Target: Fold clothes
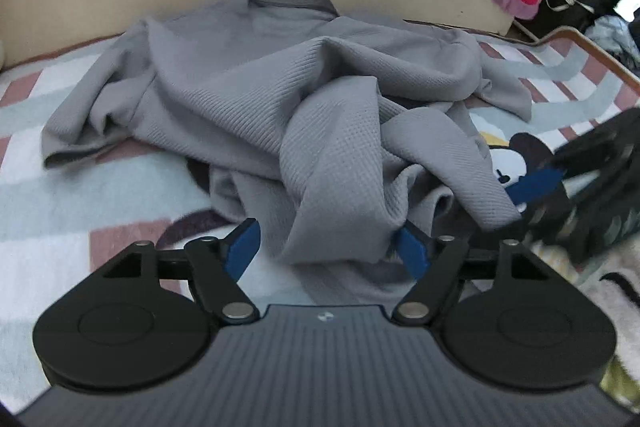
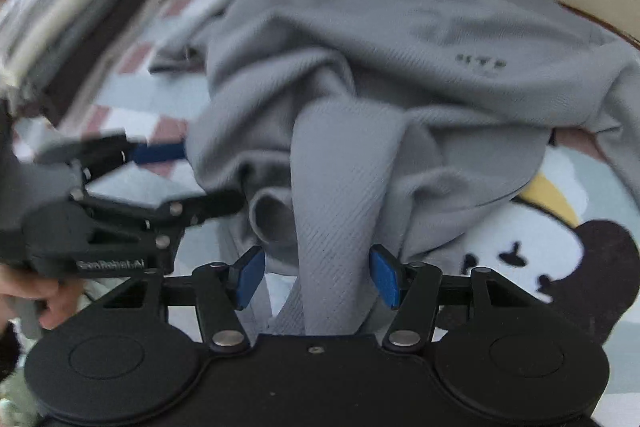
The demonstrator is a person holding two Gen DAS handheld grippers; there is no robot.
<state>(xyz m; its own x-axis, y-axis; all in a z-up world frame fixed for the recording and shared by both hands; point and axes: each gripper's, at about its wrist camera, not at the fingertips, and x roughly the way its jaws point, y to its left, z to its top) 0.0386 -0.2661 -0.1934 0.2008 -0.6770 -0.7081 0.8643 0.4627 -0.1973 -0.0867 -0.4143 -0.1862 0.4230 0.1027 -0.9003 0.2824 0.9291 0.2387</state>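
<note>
Clearly grey T-shirt (image 1: 256, 99) lay crumpled at frame centre on patterned blanket (image 1: 60, 207). Left gripper (image 1: 326, 247) and right gripper (image 2: 318, 277) both spread wide, cloth ridge between fingers, unclamped. Judged step: taking hold; next, closing on hem to spread.

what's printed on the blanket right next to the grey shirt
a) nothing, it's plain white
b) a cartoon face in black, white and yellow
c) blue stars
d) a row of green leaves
b: a black, white and yellow cartoon face shows on the blanket beside the crumpled grey shirt.
</note>
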